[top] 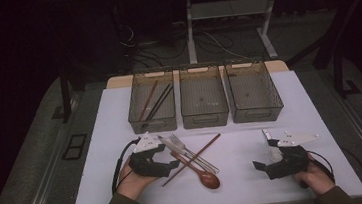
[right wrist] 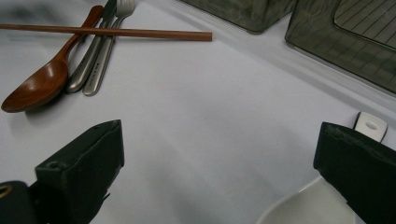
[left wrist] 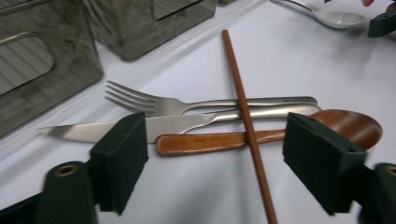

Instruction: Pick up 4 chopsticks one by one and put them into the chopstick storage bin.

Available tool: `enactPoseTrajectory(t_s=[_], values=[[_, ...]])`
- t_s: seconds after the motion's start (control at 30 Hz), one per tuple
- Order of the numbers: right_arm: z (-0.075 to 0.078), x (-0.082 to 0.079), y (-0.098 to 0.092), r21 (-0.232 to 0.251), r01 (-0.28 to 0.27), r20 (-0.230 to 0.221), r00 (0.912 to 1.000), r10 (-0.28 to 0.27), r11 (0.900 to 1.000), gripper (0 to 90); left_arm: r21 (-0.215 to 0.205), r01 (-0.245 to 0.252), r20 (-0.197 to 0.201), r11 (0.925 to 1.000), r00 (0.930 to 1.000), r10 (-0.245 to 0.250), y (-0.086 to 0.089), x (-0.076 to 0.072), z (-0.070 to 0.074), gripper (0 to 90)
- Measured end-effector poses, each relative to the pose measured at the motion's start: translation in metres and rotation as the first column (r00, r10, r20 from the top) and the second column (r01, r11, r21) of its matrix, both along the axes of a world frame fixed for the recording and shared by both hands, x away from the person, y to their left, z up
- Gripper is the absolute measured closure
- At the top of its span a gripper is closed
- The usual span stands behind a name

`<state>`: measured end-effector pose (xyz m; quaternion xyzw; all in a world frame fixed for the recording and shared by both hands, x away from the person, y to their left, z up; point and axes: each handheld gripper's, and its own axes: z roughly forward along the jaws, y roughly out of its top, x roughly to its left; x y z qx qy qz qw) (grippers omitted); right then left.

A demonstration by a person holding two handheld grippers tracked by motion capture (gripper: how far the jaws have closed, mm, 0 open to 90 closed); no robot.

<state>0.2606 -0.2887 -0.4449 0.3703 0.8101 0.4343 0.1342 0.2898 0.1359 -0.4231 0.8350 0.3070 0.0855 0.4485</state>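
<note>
A pile of cutlery lies on the white table: a wooden spoon (top: pixel 203 176), a steel fork (top: pixel 180 144), a steel knife (left wrist: pixel 154 127) and a brown chopstick (top: pixel 194 157) that crosses over them. My left gripper (top: pixel 171 164) is low at the pile's left end and open. In the left gripper view (left wrist: pixel 217 140) its jaws straddle the wooden spoon's handle (left wrist: pixel 205 142) and the chopstick (left wrist: pixel 247 121) without pressing on them. My right gripper (top: pixel 266 155) rests open at the right. A white spoon (right wrist: pixel 303 207) lies under its right jaw.
Three clear bins stand in a row at the back of the table: the left bin (top: pixel 153 118) holds a few chopsticks, while the middle bin (top: pixel 205 115) and right bin (top: pixel 256 110) look bare. The table's front edge is close behind both hands.
</note>
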Motion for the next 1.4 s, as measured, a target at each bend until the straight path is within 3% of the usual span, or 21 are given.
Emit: enactPoseTrajectory(t_s=[0.37, 0.5, 0.67, 0.93, 1.13, 1.4], values=[[0.000, 0.000, 0.001, 0.000, 0.001, -0.002, 1.0000, -0.001, 1.000, 1.6, 0.003, 0.059, -0.056, 0.9982, 0.9967, -0.059, -0.014, -0.001, -0.008, 46.9], [0.000, 0.000, 0.001, 0.001, 0.001, -0.003, 1.0000, -0.001, 1.000, 1.6, 0.029, 0.081, -0.084, 0.9963, 0.9934, -0.078, -0.021, -0.001, -0.013, 54.4], [0.000, 0.000, 0.001, 0.000, 0.000, 0.001, 1.0000, 0.000, 1.000, 1.6, 0.080, 0.103, -0.092, 0.9914, 0.9912, -0.095, -0.028, -0.002, -0.016, 59.1], [0.000, 0.000, 0.001, -0.001, -0.001, 0.001, 1.0000, 0.001, 1.000, 1.6, 0.103, 0.113, -0.117, 0.9883, 0.9881, -0.100, -0.030, -0.003, -0.019, 67.6], [0.000, 0.000, 0.000, 0.000, 0.001, 0.001, 1.0000, -0.001, 1.000, 1.6, 0.157, 0.135, -0.105, 0.9783, 0.9872, -0.120, -0.033, -0.003, -0.022, 71.9], [0.000, 0.000, 0.000, -0.001, 0.000, 0.001, 1.0000, 0.000, 1.000, 1.6, 0.189, 0.110, -0.082, 0.9758, 0.9919, -0.096, -0.037, -0.006, -0.021, 78.7]])
